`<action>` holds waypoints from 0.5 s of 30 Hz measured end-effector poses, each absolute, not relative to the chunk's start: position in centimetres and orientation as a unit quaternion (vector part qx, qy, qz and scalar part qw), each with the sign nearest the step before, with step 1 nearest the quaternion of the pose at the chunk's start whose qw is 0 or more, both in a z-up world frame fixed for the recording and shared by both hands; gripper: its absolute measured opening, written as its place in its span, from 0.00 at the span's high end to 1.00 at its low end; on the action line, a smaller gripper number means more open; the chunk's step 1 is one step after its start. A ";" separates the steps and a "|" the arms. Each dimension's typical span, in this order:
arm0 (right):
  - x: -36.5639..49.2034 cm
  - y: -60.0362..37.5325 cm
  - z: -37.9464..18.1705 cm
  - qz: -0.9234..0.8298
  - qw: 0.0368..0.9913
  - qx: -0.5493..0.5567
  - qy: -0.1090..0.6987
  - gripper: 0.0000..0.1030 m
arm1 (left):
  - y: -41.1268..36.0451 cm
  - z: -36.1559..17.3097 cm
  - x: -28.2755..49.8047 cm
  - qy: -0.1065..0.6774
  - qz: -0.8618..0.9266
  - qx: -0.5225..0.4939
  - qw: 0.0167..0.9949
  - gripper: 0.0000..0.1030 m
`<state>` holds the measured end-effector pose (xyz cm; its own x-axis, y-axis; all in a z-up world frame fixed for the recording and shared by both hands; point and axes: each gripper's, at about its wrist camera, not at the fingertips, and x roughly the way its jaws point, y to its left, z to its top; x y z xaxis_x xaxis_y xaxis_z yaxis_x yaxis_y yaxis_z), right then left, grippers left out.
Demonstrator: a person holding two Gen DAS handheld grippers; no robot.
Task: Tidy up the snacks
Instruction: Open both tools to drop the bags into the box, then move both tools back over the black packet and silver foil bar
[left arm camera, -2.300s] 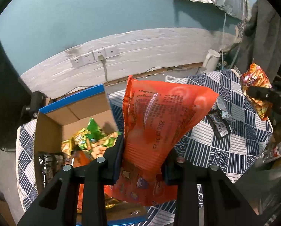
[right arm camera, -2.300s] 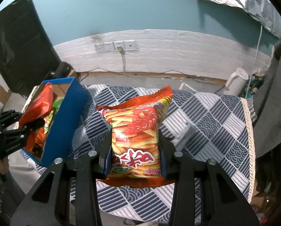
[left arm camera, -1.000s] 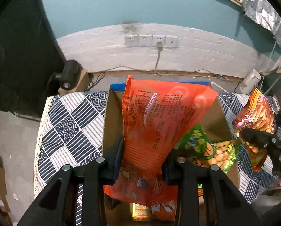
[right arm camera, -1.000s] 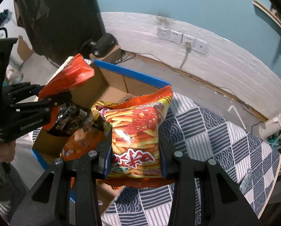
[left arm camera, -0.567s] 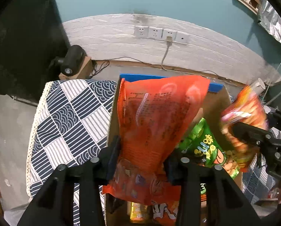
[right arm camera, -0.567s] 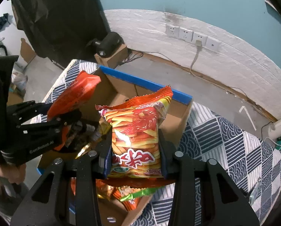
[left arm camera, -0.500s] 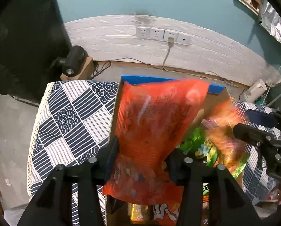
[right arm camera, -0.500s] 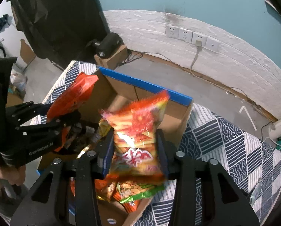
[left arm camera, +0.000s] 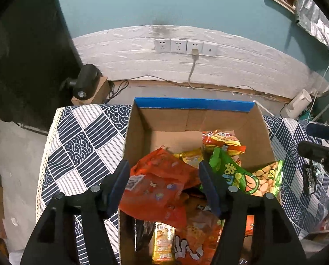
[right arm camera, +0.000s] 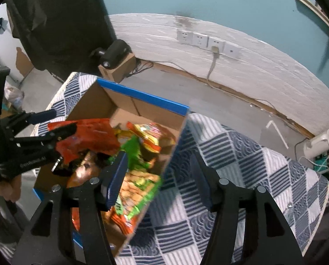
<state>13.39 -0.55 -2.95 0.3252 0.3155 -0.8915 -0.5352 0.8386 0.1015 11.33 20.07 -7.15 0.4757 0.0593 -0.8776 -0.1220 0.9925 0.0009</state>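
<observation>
A cardboard box with a blue rim [left arm camera: 194, 103] [right arm camera: 142, 98] stands on the patterned tablecloth and holds several snack bags. The orange bag [left arm camera: 157, 185] [right arm camera: 91, 137] lies on top of the pile in the box. The red and yellow stick-snack bag [left arm camera: 221, 140] [right arm camera: 151, 137] lies at the far side of the box, beside a green bag [left arm camera: 235, 174]. My left gripper [left arm camera: 164, 181] [right arm camera: 51, 123] is open just above the box, over the orange bag. My right gripper [right arm camera: 158, 170] [left arm camera: 316, 141] is open and empty over the box's right wall.
The blue and white tablecloth [left arm camera: 80, 141] [right arm camera: 241, 165] covers the table on both sides of the box. A dark packet [left arm camera: 310, 180] lies on the cloth to the right. A wall with sockets [left arm camera: 184, 46] lies beyond the table. A black device sits on a small carton [left arm camera: 87, 86].
Both grippers opened over the box. The orange bag dropped from my left gripper onto the pile, and the stick-snack bag dropped from my right gripper into the far side of the box.
</observation>
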 end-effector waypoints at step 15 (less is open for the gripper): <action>12.3 -8.0 -2.8 0.229 0.816 -0.104 0.520 0.42 | 15.7 -6.1 11.0 0.505 0.029 0.003 0.863 0.36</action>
